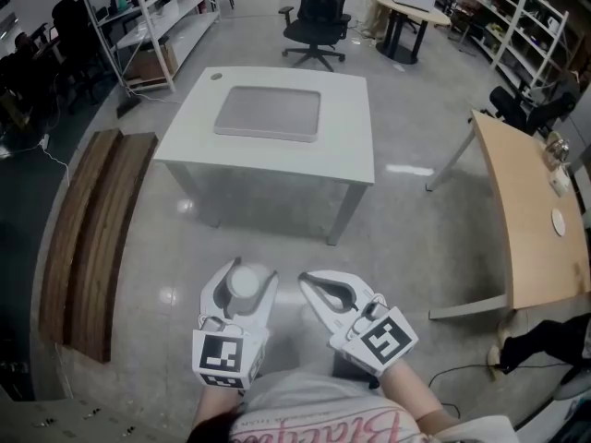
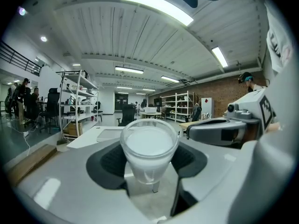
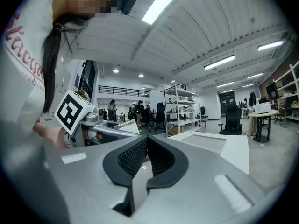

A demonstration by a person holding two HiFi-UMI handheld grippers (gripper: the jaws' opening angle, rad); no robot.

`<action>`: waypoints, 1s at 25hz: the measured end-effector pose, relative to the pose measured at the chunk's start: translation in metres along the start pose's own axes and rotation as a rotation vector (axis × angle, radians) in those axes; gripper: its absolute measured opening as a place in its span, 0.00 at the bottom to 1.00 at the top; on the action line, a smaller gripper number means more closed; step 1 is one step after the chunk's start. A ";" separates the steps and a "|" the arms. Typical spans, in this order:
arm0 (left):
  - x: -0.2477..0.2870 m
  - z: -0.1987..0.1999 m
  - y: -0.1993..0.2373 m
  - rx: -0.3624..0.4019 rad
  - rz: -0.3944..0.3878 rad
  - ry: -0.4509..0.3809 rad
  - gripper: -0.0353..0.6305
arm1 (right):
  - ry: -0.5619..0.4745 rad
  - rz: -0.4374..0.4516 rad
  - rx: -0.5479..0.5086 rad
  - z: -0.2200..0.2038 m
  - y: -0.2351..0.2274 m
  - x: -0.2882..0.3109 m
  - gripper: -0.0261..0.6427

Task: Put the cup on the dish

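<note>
My left gripper point(image 1: 243, 273) is shut on a white, translucent cup point(image 1: 246, 284) and holds it upright over the floor, close to the person's body. In the left gripper view the cup point(image 2: 149, 146) sits between the dark pads point(image 2: 111, 160). My right gripper point(image 1: 307, 280) hangs beside it, shut and empty; its pads point(image 3: 135, 155) meet at the tips. The dish, a flat grey square tray point(image 1: 268, 113), lies on the white table point(image 1: 355, 150) well ahead of both grippers. It also shows in the right gripper view as a grey tray point(image 3: 205, 141).
A long wooden bench point(image 1: 92, 238) lies on the floor at the left. A wooden table point(image 1: 526, 210) stands at the right. A black office chair point(image 1: 317, 17) is beyond the white table, with metal shelves point(image 1: 157, 17) at the back left. Polished floor separates me from the table.
</note>
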State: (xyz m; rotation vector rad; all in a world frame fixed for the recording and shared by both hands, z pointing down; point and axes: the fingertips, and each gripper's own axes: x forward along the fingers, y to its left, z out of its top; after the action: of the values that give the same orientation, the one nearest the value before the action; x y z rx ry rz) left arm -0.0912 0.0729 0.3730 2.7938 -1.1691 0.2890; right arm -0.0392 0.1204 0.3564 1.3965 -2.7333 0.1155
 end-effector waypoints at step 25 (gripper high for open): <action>0.156 0.030 0.047 -0.063 0.036 0.025 0.44 | 0.085 0.049 0.009 0.001 -0.140 0.071 0.04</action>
State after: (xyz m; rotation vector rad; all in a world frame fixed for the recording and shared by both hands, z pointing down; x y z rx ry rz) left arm -0.0133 -0.0730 0.3778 2.7097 -1.2021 0.2835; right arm 0.0330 -0.0189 0.3674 1.2962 -2.7009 0.1858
